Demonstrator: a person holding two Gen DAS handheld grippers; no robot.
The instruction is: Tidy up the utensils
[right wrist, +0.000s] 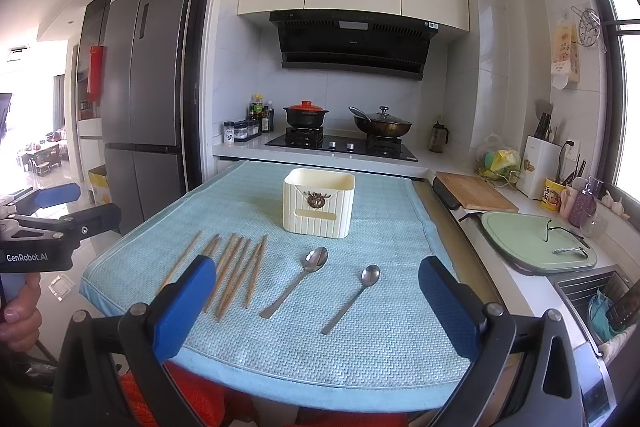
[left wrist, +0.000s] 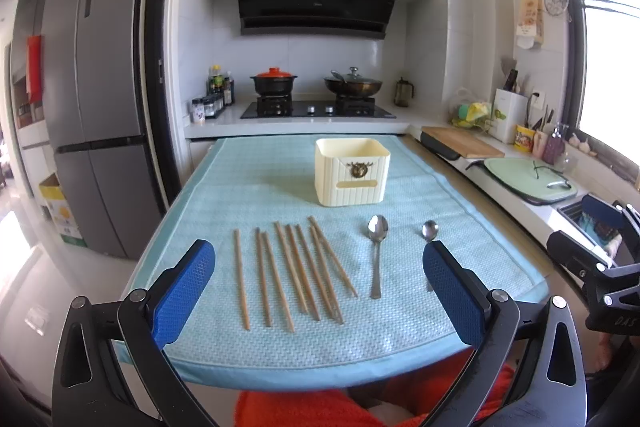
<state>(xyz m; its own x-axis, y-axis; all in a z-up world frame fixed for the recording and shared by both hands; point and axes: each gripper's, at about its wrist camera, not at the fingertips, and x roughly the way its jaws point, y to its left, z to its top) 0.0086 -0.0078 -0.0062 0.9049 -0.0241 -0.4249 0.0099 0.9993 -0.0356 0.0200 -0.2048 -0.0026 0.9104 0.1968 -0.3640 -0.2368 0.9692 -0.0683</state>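
Note:
A cream utensil holder stands upright on the light blue mat, toward its far side. Several wooden chopsticks lie side by side on the mat's near left. Two metal spoons lie to their right: a larger one and a smaller one. My left gripper is open and empty, above the mat's near edge in front of the chopsticks. My right gripper is open and empty, in front of the spoons.
A stove with a red-lidded pot and a wok is behind the table. A wooden cutting board, a green tray and a sink line the counter on the right. A fridge stands on the left.

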